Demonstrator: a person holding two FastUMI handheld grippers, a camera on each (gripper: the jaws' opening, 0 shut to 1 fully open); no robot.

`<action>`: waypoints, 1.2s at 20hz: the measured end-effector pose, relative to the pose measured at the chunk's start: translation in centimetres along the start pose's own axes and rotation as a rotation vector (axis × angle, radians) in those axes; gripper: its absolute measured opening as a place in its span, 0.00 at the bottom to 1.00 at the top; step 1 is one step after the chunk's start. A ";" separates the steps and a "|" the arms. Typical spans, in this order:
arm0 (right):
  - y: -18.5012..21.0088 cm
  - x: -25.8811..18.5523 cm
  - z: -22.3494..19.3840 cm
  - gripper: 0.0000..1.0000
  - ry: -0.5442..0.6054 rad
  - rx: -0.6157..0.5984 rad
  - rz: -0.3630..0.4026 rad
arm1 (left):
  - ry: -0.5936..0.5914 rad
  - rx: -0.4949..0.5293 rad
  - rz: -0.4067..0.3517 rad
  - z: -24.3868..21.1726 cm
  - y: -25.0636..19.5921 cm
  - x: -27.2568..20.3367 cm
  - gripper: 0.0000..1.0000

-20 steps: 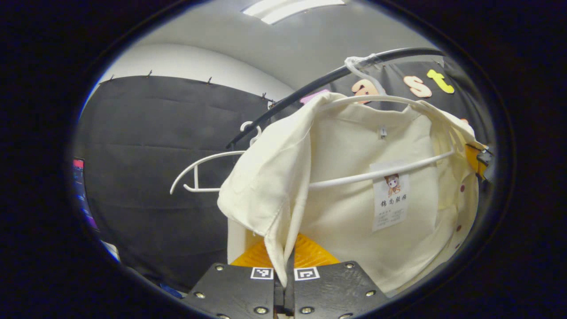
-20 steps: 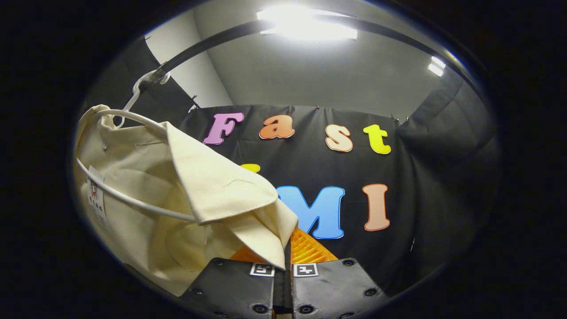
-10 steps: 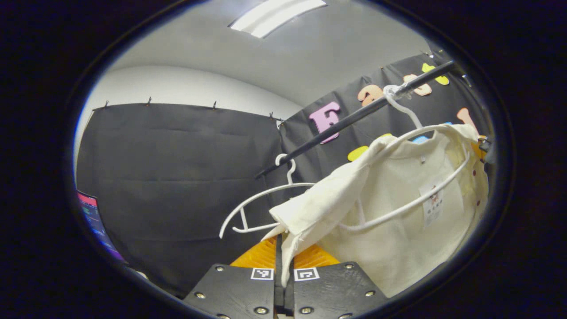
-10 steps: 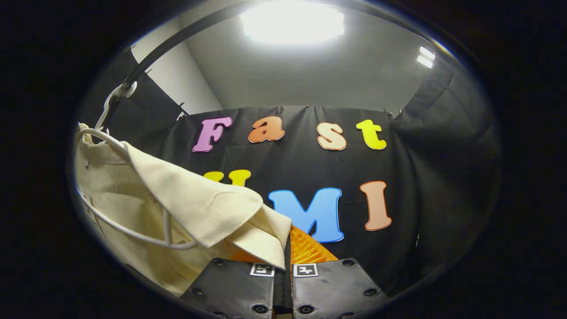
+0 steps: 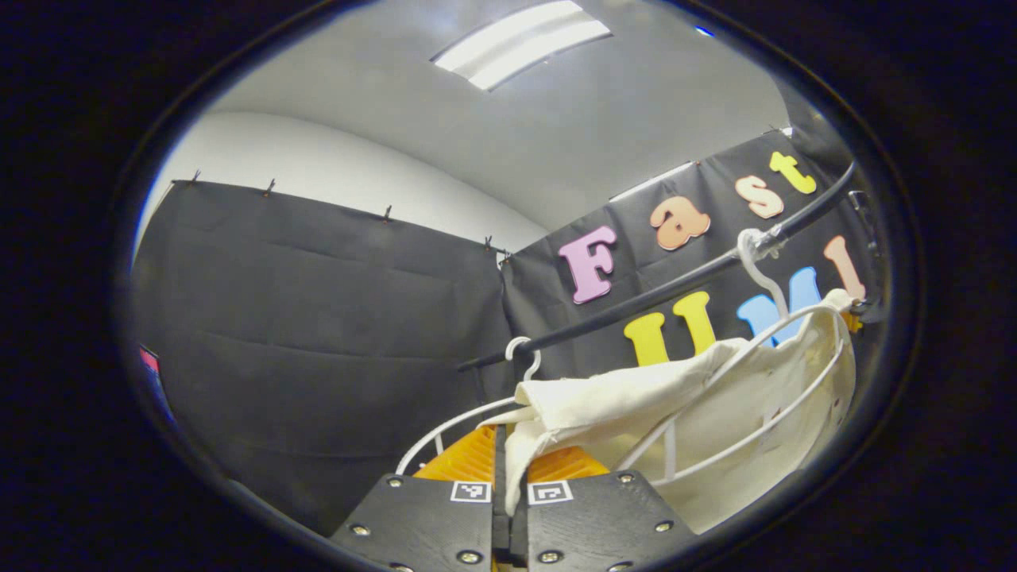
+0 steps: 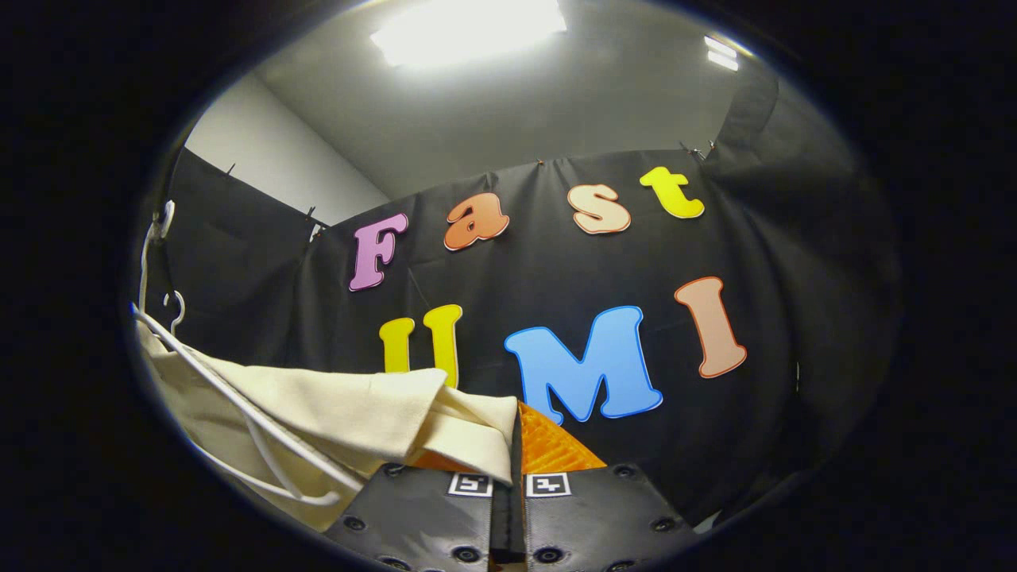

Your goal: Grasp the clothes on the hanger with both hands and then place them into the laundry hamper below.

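The cream garment (image 5: 699, 397) hung stretched across its white hanger (image 5: 763, 429) under the black rail (image 5: 636, 298). The left tool (image 5: 509, 477) clenched one corner; the right tool (image 6: 508, 469) clenched another (image 6: 469, 433).

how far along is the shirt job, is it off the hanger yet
Done: both grasps. The left claw is shut on one edge of the cream shirt, the right claw on another edge.
In hand: pulling it free; the shirt is stretched out, yet the white hanger sits inside it, hooked on the black rail.
Left: clearing the hanger and lowering the shirt into the hamper.
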State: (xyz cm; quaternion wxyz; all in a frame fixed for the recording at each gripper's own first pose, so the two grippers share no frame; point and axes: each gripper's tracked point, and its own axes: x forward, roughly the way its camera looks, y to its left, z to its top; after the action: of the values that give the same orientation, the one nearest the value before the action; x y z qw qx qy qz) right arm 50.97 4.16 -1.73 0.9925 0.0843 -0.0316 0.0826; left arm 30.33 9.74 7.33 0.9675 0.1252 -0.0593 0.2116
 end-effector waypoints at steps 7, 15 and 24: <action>0.0 -1.6 -6.9 0.02 0.130 -0.048 0.009 | 0.061 -0.005 -0.050 -5.7 -1.5 0.0 0.01; 1.5 -6.0 -9.7 0.02 0.185 -0.100 0.035 | 0.153 -0.076 -0.028 -10.5 -0.2 -1.8 0.02; 7.2 -13.7 -11.3 0.02 0.246 -0.122 0.139 | 0.242 -0.089 -0.099 -13.9 0.5 -6.7 0.02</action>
State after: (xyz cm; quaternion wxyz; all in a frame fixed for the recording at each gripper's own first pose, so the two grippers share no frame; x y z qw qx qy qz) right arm 36.86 10.98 -12.74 0.9841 0.0106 0.0797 0.1586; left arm 24.93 11.21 -7.05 0.9814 0.0586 0.0549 0.1744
